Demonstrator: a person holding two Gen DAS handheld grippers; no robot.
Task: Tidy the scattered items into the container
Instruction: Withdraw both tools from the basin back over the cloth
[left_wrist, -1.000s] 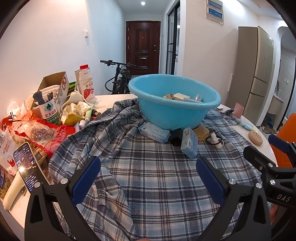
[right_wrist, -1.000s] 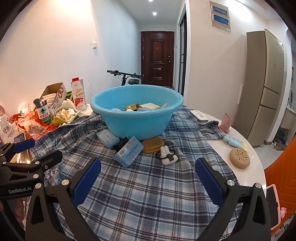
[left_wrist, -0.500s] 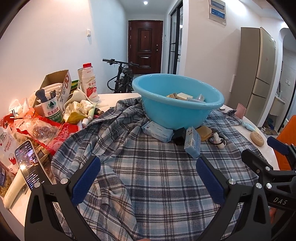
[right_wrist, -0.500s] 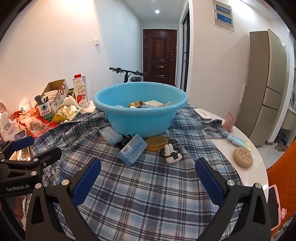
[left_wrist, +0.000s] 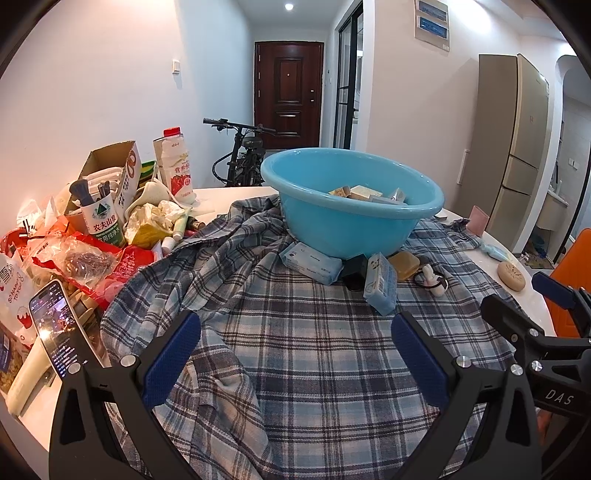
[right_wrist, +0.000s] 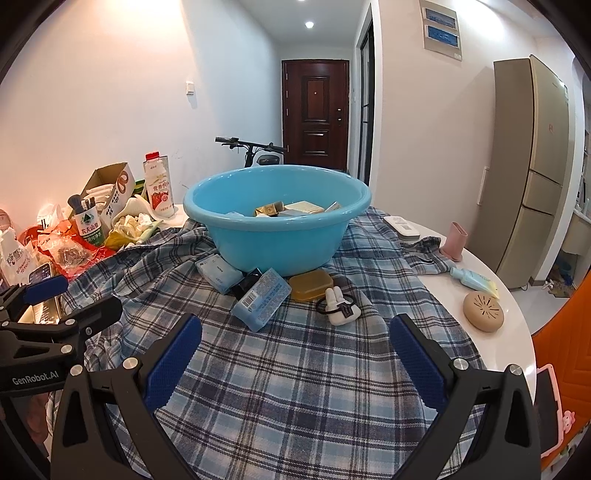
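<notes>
Both tools, left (left_wrist: 295, 349) and right (right_wrist: 295, 349), gape wide and empty over bare plaid cloth (right_wrist: 295, 387). Beyond, two blue packets (right_wrist: 262, 299) (right_wrist: 218, 271), one soap (right_wrist: 310, 285) touch the basin (right_wrist: 277, 236); worktop (right_wrist: 517, 332) edge rightward.

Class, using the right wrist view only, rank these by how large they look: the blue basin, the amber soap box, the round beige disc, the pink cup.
1. Blue basin
2. Amber soap box and round beige disc: alike, unranked
3. Pink cup, though it sits farther away
</notes>
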